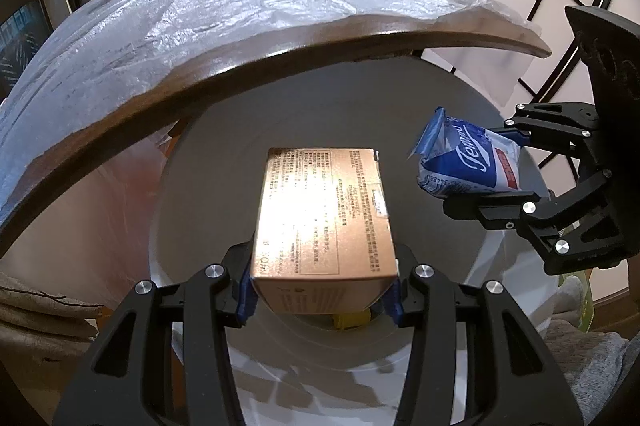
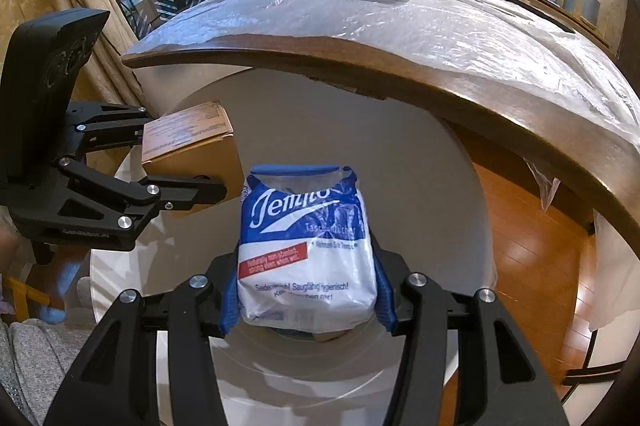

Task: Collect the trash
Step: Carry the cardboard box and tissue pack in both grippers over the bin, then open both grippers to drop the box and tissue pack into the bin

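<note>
the left gripper (image 1: 320, 290) is clamping a copper-coloured carton (image 1: 324, 214) by its two long sides, near the end closest to the camera, and is holding it over the open mouth of a white bin (image 1: 224, 129) that is standing just beside the tabletop (image 1: 280, 5). the right gripper (image 2: 308, 302) is squeezing a blue-and-white tissue pack (image 2: 306, 250) between its blue pads (image 2: 230, 300), also above the bin. the carton is looking stiff and light, probably empty, so the flat side walls are giving a sure hold, though a hard squeeze could crush it. the tissue pack is soft, its film slippery and its torn top flapping; it is best pinched across the bulky middle. both pieces are well placed for dropping in.
</note>
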`<state>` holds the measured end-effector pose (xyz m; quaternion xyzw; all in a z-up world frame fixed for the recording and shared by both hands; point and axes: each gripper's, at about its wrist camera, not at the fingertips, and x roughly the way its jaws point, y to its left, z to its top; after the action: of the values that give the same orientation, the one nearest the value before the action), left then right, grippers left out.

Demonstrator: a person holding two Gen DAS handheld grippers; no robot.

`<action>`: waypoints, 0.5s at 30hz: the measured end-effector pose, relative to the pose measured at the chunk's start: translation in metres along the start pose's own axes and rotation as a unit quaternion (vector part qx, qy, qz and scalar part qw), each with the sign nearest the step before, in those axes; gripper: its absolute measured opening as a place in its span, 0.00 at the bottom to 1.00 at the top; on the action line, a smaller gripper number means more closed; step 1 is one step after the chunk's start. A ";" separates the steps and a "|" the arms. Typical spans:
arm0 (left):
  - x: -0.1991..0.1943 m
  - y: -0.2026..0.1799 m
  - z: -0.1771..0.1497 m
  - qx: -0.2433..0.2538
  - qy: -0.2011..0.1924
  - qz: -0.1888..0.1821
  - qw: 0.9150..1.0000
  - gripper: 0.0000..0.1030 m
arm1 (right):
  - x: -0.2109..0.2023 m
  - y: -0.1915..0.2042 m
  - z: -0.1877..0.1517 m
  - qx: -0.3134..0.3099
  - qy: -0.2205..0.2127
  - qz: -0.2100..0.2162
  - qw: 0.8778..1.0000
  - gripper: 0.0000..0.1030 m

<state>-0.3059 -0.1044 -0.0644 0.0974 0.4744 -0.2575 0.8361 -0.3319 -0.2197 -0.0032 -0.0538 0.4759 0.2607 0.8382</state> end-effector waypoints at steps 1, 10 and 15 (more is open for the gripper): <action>0.001 0.000 0.000 0.000 0.001 0.000 1.000 0.48 | 0.001 0.000 0.000 0.000 0.001 -0.001 1.000 0.49; 0.011 -0.002 0.000 0.005 0.010 0.008 1.000 0.48 | 0.009 0.001 0.000 -0.002 0.010 -0.009 1.000 0.49; 0.017 -0.005 0.002 0.010 0.011 0.009 1.000 0.48 | 0.012 0.000 0.002 -0.004 0.013 -0.012 1.000 0.49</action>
<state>-0.3001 -0.1152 -0.0772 0.1128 0.4803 -0.2532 0.8321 -0.3254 -0.2142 -0.0124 -0.0662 0.4850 0.2514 0.8350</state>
